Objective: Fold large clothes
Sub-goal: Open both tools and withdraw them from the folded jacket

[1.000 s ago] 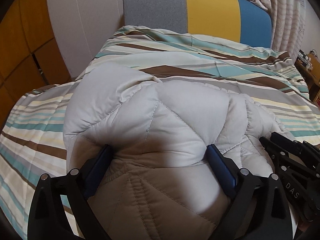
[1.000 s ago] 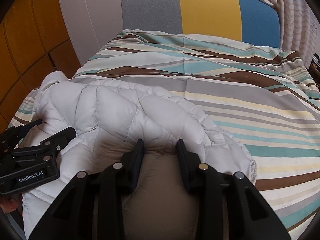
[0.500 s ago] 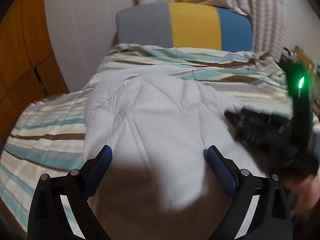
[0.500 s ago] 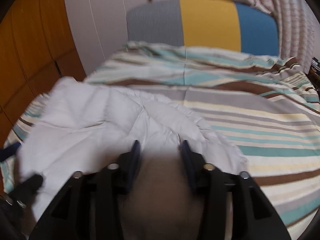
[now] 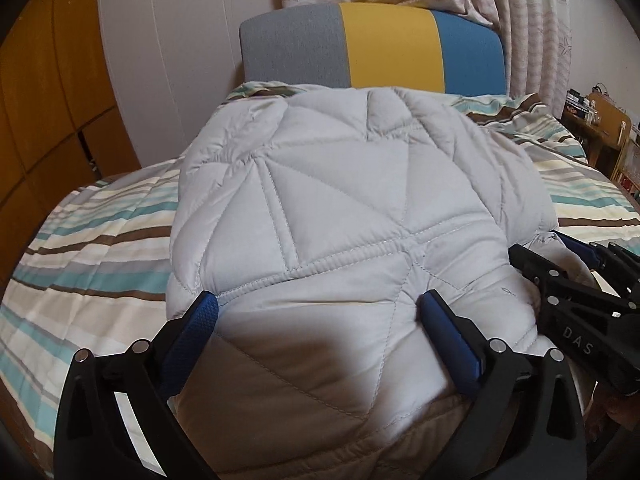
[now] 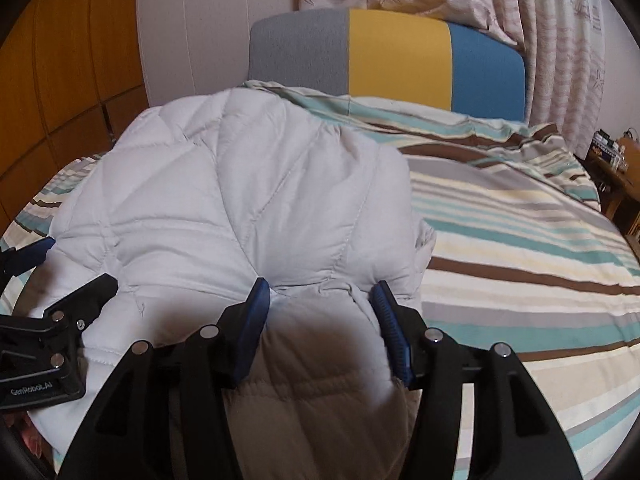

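Note:
A pale grey quilted puffer jacket (image 5: 340, 184) lies in a thick heap on the striped bed; it also fills the left half of the right wrist view (image 6: 240, 200). My left gripper (image 5: 320, 308) stands very wide, its jaws still opening, with the jacket's near fold bulging between the blue pads (image 5: 200, 320). To its right is my right gripper (image 6: 322, 292), seen from the side in the left wrist view (image 5: 568, 288). Its jaws are opening, and a puckered wad of jacket is still pinched between them. The left gripper's fingers (image 6: 68, 304) show at the left edge.
The striped duvet (image 6: 520, 240) spreads bare to the right of the jacket. A grey, yellow and blue headboard (image 5: 384, 48) stands at the far end under pale curtains (image 6: 560, 40). Wooden panels (image 5: 48, 120) line the left; a wooden side table (image 5: 600, 120) with clutter sits far right.
Both grippers have drawn back along the bed, and the headboard sits lower in view. The jacket now rises higher and spreads toward the headboard. The right jaws have widened around their fold.

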`<state>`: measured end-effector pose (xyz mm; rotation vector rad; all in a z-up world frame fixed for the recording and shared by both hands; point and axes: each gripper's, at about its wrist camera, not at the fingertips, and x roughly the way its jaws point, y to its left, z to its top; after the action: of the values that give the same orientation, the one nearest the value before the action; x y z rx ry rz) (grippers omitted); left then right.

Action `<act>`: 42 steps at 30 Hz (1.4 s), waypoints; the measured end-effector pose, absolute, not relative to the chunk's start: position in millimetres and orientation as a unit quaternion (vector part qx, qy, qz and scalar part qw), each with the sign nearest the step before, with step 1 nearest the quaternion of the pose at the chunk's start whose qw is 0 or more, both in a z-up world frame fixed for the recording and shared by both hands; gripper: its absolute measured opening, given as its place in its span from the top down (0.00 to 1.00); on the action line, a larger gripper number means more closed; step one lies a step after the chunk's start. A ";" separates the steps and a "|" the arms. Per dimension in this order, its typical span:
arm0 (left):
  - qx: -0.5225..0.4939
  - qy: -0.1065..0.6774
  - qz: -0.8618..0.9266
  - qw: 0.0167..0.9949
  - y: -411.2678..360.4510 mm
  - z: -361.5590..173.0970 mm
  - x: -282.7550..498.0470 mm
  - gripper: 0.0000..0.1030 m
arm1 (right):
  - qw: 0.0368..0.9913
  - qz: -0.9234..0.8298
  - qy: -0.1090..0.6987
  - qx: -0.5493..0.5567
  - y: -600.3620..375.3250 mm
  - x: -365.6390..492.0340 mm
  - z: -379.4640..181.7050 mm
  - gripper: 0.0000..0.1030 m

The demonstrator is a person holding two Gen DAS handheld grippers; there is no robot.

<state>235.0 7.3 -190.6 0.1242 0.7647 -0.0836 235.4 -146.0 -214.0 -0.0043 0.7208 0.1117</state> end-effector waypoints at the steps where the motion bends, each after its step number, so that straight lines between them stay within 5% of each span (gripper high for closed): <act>1: 0.061 0.374 -0.040 0.925 7.7 -191.7 235.0 0.03 | 0.933 0.054 0.355 -0.006 -145.2 236.6 -215.2 0.48; 6: 0.043 0.379 -0.038 0.924 11.9 -185.4 224.3 0.03 | 0.930 0.042 0.365 -0.006 -145.5 225.6 -205.9 0.46; 8: 0.017 0.371 -0.038 0.928 19.4 -180.0 210.2 0.03 | 0.933 0.033 0.359 0.000 -148.5 213.9 -198.3 0.30; 26: -0.013 0.352 0.021 0.936 56.6 -163.8 98.6 0.03 | 0.924 0.083 0.373 0.010 -127.7 110.9 -174.2 0.02; 42: -0.069 0.326 0.016 0.943 76.1 -124.7 32.5 0.03 | 0.933 0.093 0.346 0.034 -134.3 38.2 -140.2 0.02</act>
<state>32.5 76.1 -124.7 -0.1404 0.6639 0.0323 38.2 -134.3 -140.2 0.0705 0.7089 0.1906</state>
